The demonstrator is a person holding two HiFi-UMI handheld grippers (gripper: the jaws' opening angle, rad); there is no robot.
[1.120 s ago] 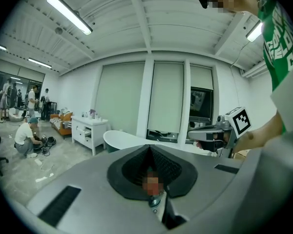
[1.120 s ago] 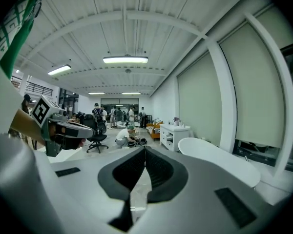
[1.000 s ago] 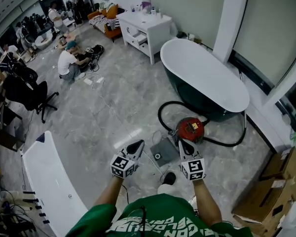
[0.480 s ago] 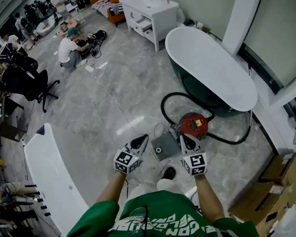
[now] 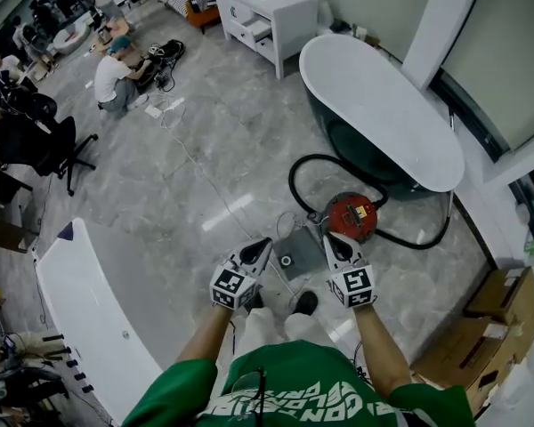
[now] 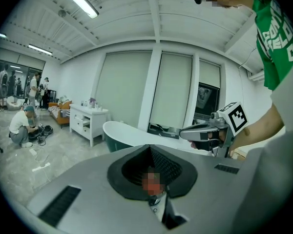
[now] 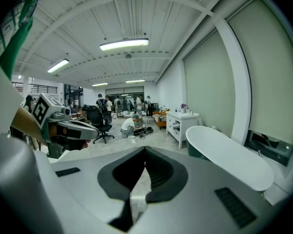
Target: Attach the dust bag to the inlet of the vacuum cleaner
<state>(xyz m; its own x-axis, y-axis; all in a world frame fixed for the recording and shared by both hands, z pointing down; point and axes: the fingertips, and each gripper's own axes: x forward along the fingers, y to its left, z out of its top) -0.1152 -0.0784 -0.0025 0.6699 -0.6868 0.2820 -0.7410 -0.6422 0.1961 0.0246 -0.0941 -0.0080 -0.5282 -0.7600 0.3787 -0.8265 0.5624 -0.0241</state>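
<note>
The dust bag [image 5: 301, 254], a flat grey square with a round hole in it, lies on the floor [image 5: 205, 176]. In the head view it falls between the tips of the two grippers and well below them. We take it to be unattached, with its hole turned upward so that the opening is easy to find.

The red vacuum cleaner [image 5: 351, 216] stands just beyond the tip of the right gripper [image 5: 332, 241] and just beside the bag. We judge this closeness will keep the carry short. We cannot make out its inlet. Its black hose [image 5: 294, 185] loops away on the far side of both grippers, towards the bathtub [image 5: 383, 105], and so leaves the bag uncovered.

The left gripper [image 5: 260, 247] has its jaws drawn together at the tips, with nothing between them. The right gripper is likewise closed and empty. Each gripper view looks out level across the room and shows the other gripper alongside, but neither bag nor vacuum cleaner. From this we judge that both are held out in front of the standing person as a carrying posture, and that the reach down to the bag is not yet begun.
</note>
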